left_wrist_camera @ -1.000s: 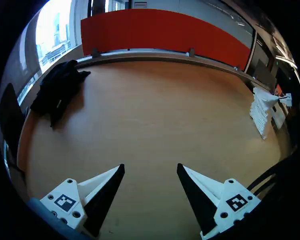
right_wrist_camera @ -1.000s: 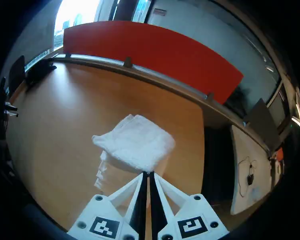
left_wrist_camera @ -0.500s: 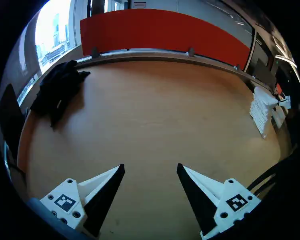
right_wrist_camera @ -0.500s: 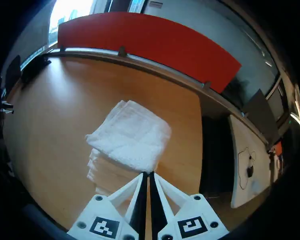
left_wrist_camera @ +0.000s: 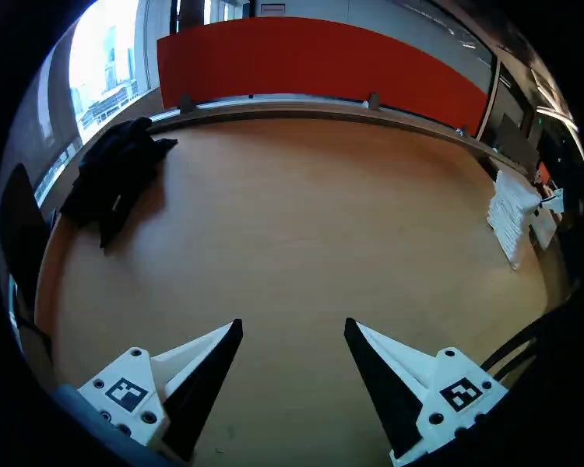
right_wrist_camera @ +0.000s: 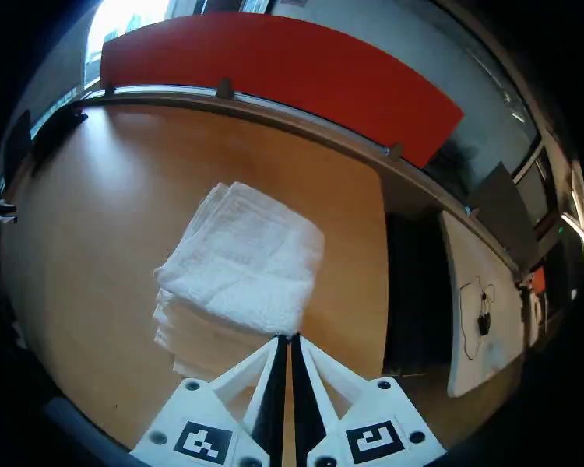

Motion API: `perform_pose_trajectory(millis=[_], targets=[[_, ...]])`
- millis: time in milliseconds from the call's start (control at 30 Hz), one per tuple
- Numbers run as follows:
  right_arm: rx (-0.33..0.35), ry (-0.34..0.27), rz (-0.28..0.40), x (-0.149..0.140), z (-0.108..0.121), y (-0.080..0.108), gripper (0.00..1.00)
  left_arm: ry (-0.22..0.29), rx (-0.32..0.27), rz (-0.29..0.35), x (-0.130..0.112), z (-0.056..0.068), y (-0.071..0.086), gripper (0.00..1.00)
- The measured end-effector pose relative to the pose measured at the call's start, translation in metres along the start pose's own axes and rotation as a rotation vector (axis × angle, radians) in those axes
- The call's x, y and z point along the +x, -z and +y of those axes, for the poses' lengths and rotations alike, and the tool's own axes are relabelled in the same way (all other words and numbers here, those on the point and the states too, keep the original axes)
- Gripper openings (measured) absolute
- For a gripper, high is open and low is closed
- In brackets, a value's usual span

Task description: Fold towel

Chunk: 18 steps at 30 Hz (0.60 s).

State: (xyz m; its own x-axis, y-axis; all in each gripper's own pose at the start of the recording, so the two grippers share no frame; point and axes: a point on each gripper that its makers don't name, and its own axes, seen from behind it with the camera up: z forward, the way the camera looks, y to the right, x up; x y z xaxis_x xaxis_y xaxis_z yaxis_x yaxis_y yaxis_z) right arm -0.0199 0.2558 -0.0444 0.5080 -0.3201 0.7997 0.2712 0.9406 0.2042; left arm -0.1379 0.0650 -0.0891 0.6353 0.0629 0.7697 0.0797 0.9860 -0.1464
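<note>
A folded white towel (right_wrist_camera: pixel 245 261) lies atop a stack of folded white towels (right_wrist_camera: pixel 191 342) on the wooden table (right_wrist_camera: pixel 97 202). My right gripper (right_wrist_camera: pixel 289 339) is shut, its tips pinching the near corner of the top towel. In the left gripper view the same stack (left_wrist_camera: pixel 512 214) stands far off at the table's right edge. My left gripper (left_wrist_camera: pixel 292 327) hovers open over bare wood (left_wrist_camera: pixel 292 233), with nothing between its fingers.
A black garment (left_wrist_camera: pixel 113 175) lies bunched at the table's far left corner. A red partition (left_wrist_camera: pixel 315 62) runs along the far edge. Right of the table is a dark gap, then a white desk (right_wrist_camera: pixel 479 311) with a cable on it.
The held towel has come down onto the stack and now rests flatter on it; the right gripper followed it. The left gripper has not moved.
</note>
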Motion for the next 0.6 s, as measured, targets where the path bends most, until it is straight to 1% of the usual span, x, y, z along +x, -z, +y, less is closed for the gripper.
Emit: perform_pose_trajectory(millis=[333, 600], targets=[[-0.006, -0.007, -0.013, -0.004, 0.0009, -0.0017, 0.05, 0.002, 0.0, -0.002, 0.0003, -0.0002, -0.0011, 0.97], [-0.022, -0.013, -0.022, -0.0076, 0.0037, -0.0035, 0.12, -0.003, -0.002, 0.001, 0.0024, 0.0011, -0.0013, 0.97]])
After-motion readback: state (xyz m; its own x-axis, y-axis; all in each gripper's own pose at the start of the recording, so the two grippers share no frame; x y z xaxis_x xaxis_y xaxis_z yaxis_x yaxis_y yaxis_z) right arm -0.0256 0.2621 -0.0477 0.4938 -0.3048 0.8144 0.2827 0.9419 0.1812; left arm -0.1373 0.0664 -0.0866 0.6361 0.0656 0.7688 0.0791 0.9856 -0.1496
